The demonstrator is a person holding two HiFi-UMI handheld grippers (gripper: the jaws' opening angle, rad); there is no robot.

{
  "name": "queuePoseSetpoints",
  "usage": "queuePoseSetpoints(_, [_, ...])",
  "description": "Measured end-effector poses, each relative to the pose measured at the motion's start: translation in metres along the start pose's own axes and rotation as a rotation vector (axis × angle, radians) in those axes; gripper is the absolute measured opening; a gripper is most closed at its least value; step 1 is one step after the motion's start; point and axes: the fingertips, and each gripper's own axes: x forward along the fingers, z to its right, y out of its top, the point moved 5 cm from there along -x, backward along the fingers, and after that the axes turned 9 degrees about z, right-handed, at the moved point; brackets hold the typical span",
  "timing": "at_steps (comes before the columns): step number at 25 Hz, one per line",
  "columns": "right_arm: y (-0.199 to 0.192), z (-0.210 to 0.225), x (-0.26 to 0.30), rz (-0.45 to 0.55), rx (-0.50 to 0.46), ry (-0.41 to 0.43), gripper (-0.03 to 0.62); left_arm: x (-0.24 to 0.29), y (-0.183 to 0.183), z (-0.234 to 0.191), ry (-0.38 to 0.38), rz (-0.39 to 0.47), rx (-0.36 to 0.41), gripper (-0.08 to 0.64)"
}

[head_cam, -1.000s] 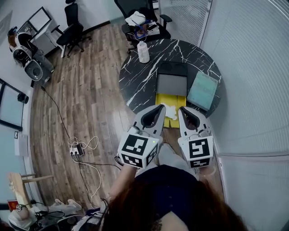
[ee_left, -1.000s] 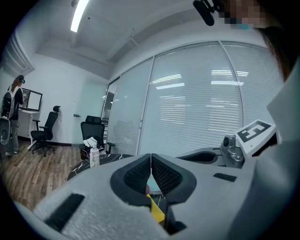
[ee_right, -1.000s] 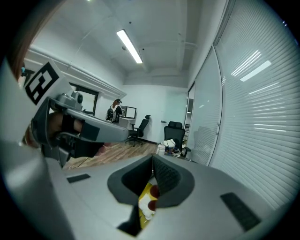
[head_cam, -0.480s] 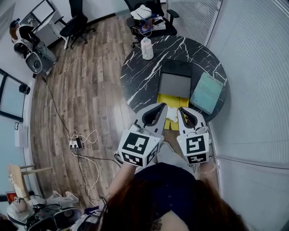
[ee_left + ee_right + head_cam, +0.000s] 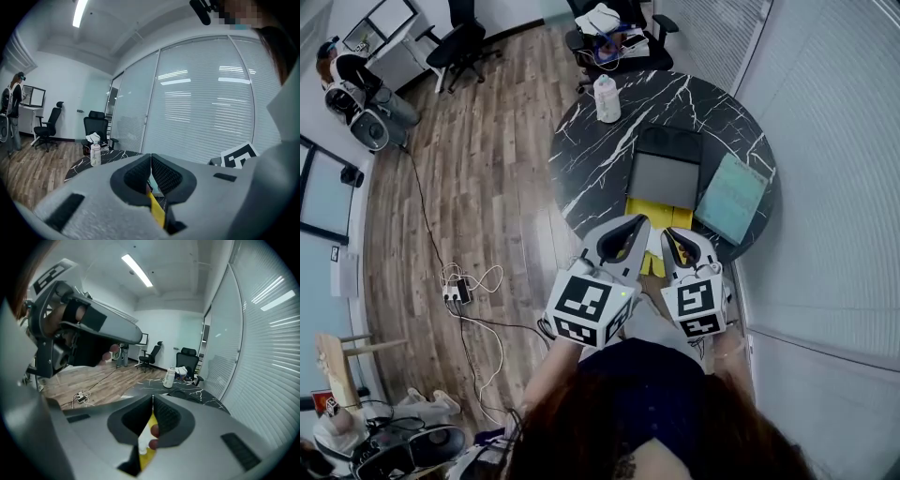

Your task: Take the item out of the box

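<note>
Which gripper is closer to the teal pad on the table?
Right. The right gripper is off the near-left corner of the teal pad; the left gripper is farther left.

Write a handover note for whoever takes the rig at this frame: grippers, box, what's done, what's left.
Left gripper: jaws together, nothing held, by the table's near edge.
Right gripper: jaws together, nothing held, beside the left one.
Box: on the table ahead of both grippers, with a yellow part on its near side. A teal pad lies to its right.
Done: nothing visibly taken out.
Left: open a gripper, reach in and lift the item out. The item itself can't be made out.
</note>
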Motion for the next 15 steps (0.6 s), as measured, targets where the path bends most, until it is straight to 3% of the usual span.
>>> queuePoseSetpoints(15, [-0.040, 0.002, 0.037, -0.105, -0.031, 0.105, 0.028, 0.025, -0.011, -0.009, 0.021, -0.024, -0.014, 0.028])
